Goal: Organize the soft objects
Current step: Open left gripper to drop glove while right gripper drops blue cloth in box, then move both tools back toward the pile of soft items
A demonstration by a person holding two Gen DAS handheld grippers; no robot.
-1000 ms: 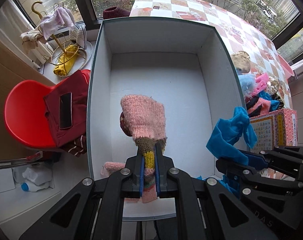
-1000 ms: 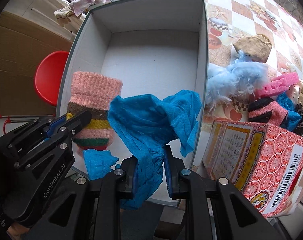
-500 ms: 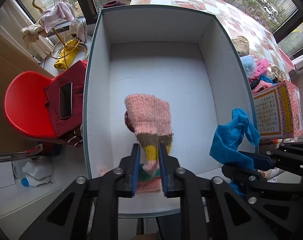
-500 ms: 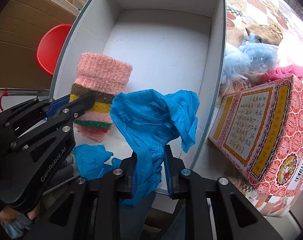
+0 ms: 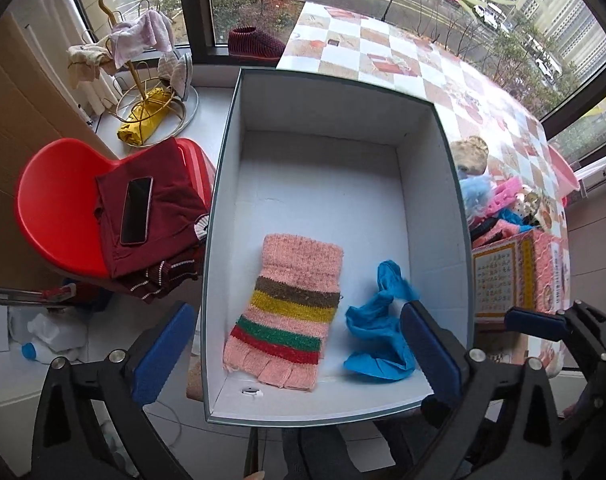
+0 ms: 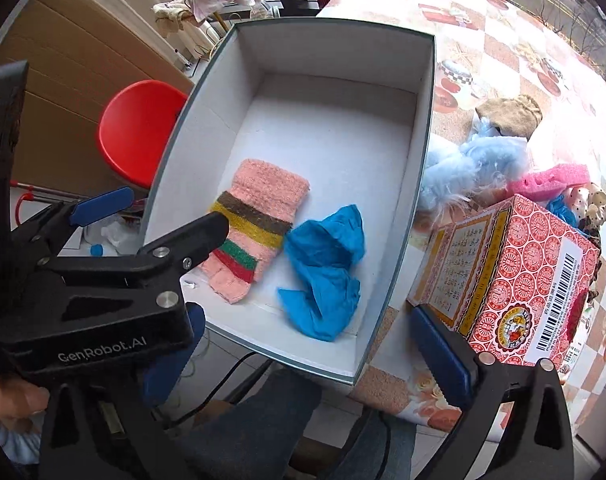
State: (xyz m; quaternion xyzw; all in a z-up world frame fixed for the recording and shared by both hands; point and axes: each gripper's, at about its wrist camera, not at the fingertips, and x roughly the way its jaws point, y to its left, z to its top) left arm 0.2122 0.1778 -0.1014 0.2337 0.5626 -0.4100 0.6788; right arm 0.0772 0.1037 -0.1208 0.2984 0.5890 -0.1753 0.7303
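A pink striped knit glove (image 5: 291, 308) lies flat on the floor of the white box (image 5: 323, 196), near its front wall. A crumpled blue cloth (image 5: 381, 332) lies beside it on the right. Both also show in the right wrist view: the glove (image 6: 255, 232), the blue cloth (image 6: 327, 276), the box (image 6: 335, 120). My left gripper (image 5: 295, 356) is open and empty, held above the box's front edge. My right gripper (image 6: 307, 348) is open and empty, held above the box's front edge too.
More soft things lie on the checked table right of the box: a light blue fluffy one (image 6: 475, 164), a tan one (image 6: 511, 114), a pink sponge (image 6: 551, 178). A red patterned carton (image 6: 515, 280) stands beside the box. A red chair (image 5: 59, 216) with clothes and a phone stands left.
Both grippers have opened and pulled back and up. The glove and the blue cloth have dropped out of them and now lie on the box floor.
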